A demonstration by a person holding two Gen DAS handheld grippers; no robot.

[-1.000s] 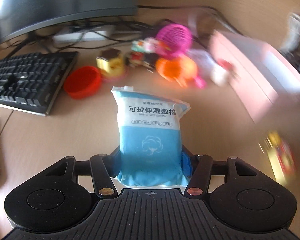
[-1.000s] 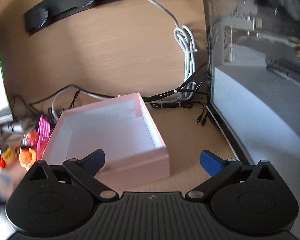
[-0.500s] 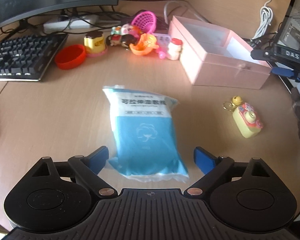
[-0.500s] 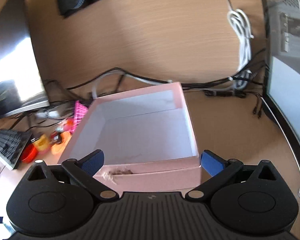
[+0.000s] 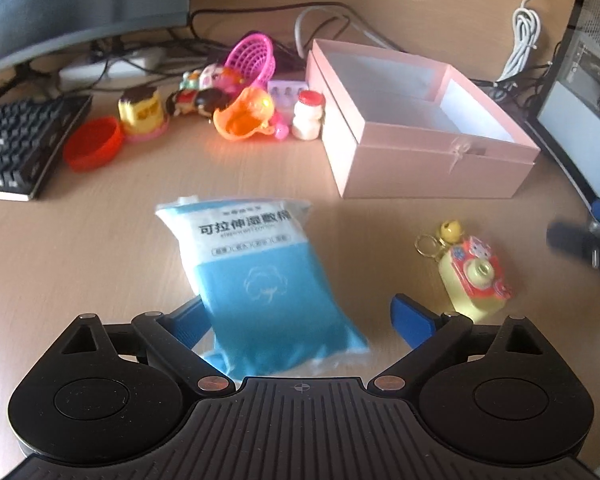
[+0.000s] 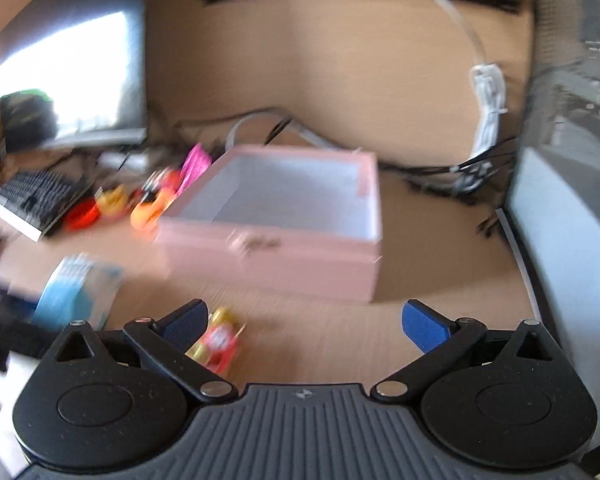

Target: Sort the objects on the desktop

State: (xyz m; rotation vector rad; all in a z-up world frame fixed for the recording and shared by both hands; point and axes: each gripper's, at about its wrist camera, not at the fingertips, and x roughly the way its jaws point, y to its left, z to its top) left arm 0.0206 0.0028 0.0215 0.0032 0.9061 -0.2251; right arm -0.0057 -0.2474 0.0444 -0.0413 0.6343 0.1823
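Observation:
A blue and white cotton-pad packet (image 5: 256,272) lies flat on the desk, its near end between the open jaws of my left gripper (image 5: 300,320), which grips nothing. A yellow and red toy camera keychain (image 5: 472,280) lies to its right; it shows blurred by the left fingertip of my open, empty right gripper (image 6: 306,320) in the right wrist view (image 6: 216,344). The open pink box (image 5: 412,132) stands behind, also in the right wrist view (image 6: 284,216). My right gripper shows blurred at the left view's right edge (image 5: 588,236).
A cluster of small toys sits behind the packet: a magenta basket (image 5: 254,58), an orange toy (image 5: 246,116), a small white bottle (image 5: 309,114), a yellow cup toy (image 5: 140,114) and a red lid (image 5: 94,142). A keyboard (image 5: 16,140), monitor, cables and a computer case (image 6: 572,208) ring the desk.
My left gripper opened and let go of the packet, which now lies on the desk. My right gripper pulled back and swung left from the pink box, down towards the toy camera.

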